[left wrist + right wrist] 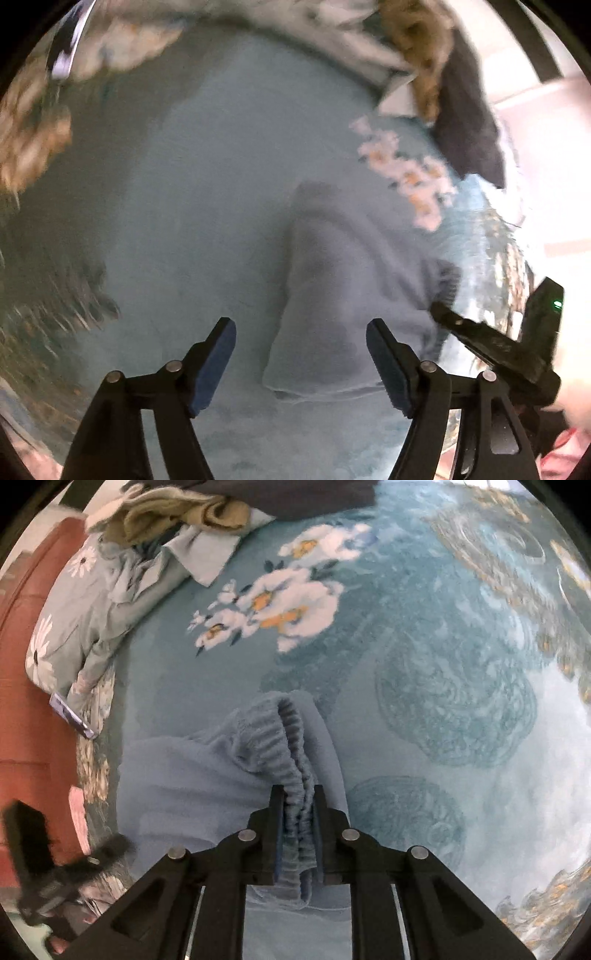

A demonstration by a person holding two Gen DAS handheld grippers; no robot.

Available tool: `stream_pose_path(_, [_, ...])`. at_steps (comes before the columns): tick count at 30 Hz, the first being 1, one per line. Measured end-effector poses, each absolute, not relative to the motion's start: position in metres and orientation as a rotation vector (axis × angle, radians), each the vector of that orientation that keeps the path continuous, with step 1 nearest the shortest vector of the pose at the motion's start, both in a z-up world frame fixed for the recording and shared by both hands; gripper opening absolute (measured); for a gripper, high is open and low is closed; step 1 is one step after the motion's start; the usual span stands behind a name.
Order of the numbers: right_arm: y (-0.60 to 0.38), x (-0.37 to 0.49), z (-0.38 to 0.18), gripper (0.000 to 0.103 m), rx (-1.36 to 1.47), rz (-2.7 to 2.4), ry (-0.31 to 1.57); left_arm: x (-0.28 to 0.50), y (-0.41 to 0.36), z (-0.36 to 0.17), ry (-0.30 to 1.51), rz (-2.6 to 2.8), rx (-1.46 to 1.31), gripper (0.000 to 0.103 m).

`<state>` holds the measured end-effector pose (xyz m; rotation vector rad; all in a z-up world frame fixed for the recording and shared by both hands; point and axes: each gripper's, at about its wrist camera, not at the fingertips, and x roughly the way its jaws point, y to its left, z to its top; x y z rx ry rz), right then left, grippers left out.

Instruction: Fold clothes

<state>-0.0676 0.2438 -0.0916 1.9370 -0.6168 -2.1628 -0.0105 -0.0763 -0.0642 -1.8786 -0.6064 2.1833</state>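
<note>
The likeliest trouble was the ribbed band slipping free, since the right gripper [299,794] had only the gathered elastic edge pinched between its fingers, and a bunched, springy band of that kind could creep out under a quick pull and let the fold drop. A second risk was the fold going crooked, because the left gripper [301,332] held nothing, so the garment [207,768] was controlled from one point and could swing or twist about it. The left wrist view was smeared with motion blur, which suggested that hand was moving fast, and a hurried grab might catch the bedspread [424,672] along with the cloth. The right gripper was clamped tight on the ribbed band of the pale blue-grey garment, the band running up out of the fingers and away from the camera, with the body of the garment spreading off to the left of it over the bedspread. The left gripper stood with its fingers wide apart, poised above the bedspread, and a folded corner of the same garment [343,295] lay just beyond and between its fingertips; whether they touched the cloth could not be told. The white flower print [273,602] lay farther up the bedspread, well apart from the garment.
</note>
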Motion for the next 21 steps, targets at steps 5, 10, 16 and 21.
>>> stream_pose_path(5, [0.237,-0.065,-0.052,0.028,1.9,-2.262,-0.457,-0.034,-0.051,-0.027,-0.45,2.177,-1.695,0.076])
stream_pose_path(10, [0.218,-0.066,-0.026,0.029,1.787,-2.269,-0.367,-0.056,-0.019,-0.048,-0.344,2.069,-1.673,0.076])
stream_pose_path(16, [0.198,-0.08,-0.073,0.029,1.831,-2.197,-0.41,-0.05,-0.026,-0.091,-0.365,1.989,-1.743,0.076])
stream_pose_path(21, [0.208,-0.075,-0.093,0.029,1.865,-2.174,-0.513,-0.054,-0.027,-0.116,-0.396,1.948,-1.812,0.076])
